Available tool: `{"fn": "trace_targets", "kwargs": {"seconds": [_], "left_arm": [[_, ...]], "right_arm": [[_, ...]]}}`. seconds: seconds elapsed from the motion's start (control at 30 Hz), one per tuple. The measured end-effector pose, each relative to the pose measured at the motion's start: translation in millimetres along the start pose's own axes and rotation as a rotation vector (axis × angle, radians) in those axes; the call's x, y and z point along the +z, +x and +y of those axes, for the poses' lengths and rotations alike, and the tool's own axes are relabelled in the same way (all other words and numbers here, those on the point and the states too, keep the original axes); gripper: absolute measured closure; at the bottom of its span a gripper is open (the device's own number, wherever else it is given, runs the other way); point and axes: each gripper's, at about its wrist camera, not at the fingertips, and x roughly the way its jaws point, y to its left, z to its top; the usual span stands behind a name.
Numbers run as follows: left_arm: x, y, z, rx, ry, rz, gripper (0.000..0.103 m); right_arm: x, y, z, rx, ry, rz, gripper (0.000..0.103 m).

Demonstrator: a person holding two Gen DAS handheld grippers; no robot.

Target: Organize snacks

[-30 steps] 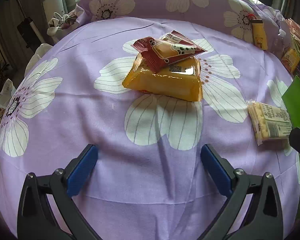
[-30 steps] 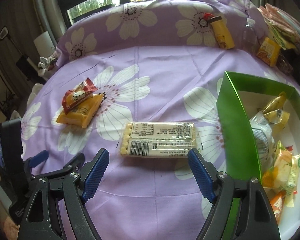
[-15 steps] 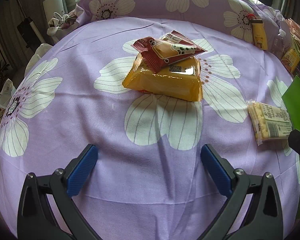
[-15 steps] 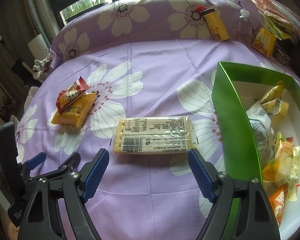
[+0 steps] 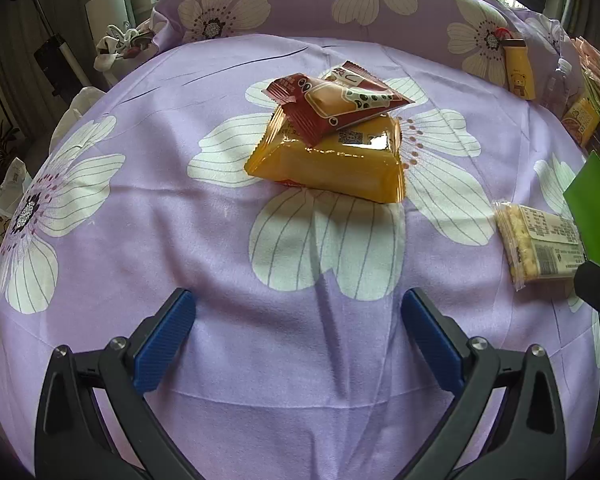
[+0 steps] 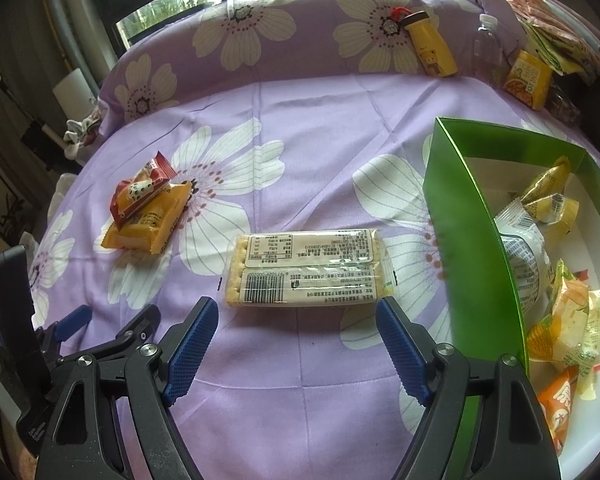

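Two wrist views over a bed covered by a purple floral sheet (image 6: 300, 120). The right gripper (image 6: 296, 310) hangs above the sheet with its blue-padded jaws spread wide and nothing between them; the clear cracker pack (image 6: 306, 266), label and barcode facing up, lies flat just beyond the fingertips, crosswise to them and untouched. To the right stands the green box (image 6: 472, 216), its near wall upright and its white interior holding several snack packets (image 6: 556, 320) in yellow, orange and white wrappers. To the far left, a red snack packet (image 6: 138, 194) rests on top of an orange snack packet (image 6: 148, 228).

In the left wrist view, the left gripper (image 5: 298, 306) is likewise released, jaws wide apart over bare sheet, with the red-on-orange pair (image 5: 332, 148) lying farther off and centred ahead of it. The cracker pack (image 5: 540, 248) appears at the right edge, beside the box's green wall (image 5: 592, 208).

Along the far pillow edge lie a yellow bear-print bottle (image 6: 432, 50), a clear water bottle (image 6: 486, 46) and an orange carton (image 6: 528, 78).
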Motion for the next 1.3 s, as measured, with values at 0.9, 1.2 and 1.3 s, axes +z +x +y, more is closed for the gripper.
{"fn": "trace_targets", "kwargs": {"seconds": [0.9, 1.2, 1.3], "left_arm": [[0.0, 0.0, -0.5, 0.001, 0.000, 0.000, 0.000], [0.2, -0.2, -0.3, 0.001, 0.000, 0.000, 0.000], [0.3, -0.2, -0.6, 0.001, 0.000, 0.000, 0.000]], "right_arm": [[0.0, 1.6, 0.7, -0.001, 0.000, 0.001, 0.022], [0.0, 1.1, 0.4, 0.006, 0.001, 0.000, 0.022], [1.6, -1.8, 0.1, 0.016, 0.004, -0.002, 0.022]]}}
